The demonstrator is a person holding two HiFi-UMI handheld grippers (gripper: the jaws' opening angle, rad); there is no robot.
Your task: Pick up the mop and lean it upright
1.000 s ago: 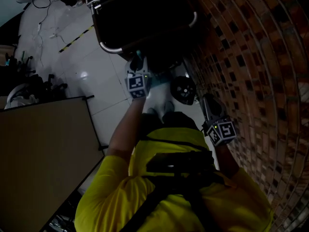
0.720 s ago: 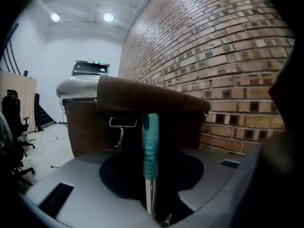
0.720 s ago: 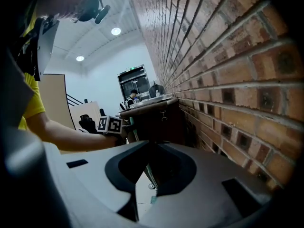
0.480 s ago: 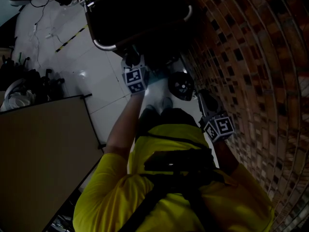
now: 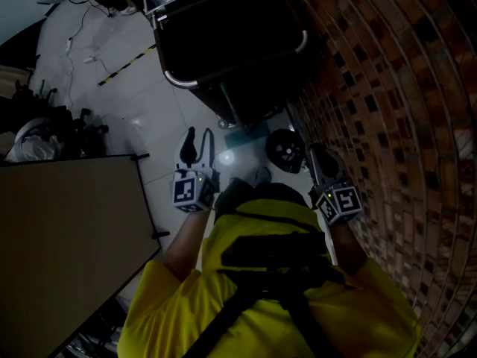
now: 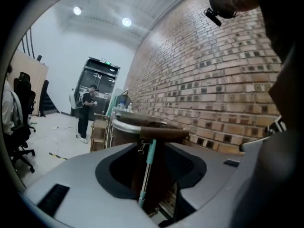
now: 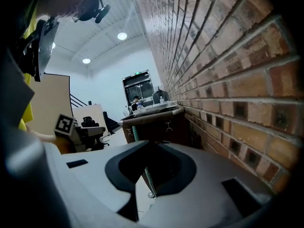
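Note:
The mop has a teal grip [image 6: 151, 152] on a metal pole [image 6: 144, 182] and stands upright, its top leaning against the rim of a dark cart [image 6: 142, 126]. In the head view the pole [image 5: 229, 109] runs down the cart's near side. In the right gripper view the pole [image 7: 147, 180] shows ahead, beside the brick wall. My left gripper [image 5: 197, 142] hangs short of the mop, open, with nothing between its fingers. Near the wall, my right gripper [image 5: 319, 159] is held low, its jaws close together and holding nothing.
A brick wall [image 5: 402, 125] runs along the right. The dark cart [image 5: 223, 43] with a silver rail stands ahead. A round black object [image 5: 285, 149] lies on the floor by my right gripper. A tan board [image 5: 67, 237] is on the left. A person [image 6: 85, 112] stands far off.
My left gripper has drawn back from the cart and the mop toward my body, and its fingers have spread apart. The mop stays leaning on the cart. The right gripper has barely moved.

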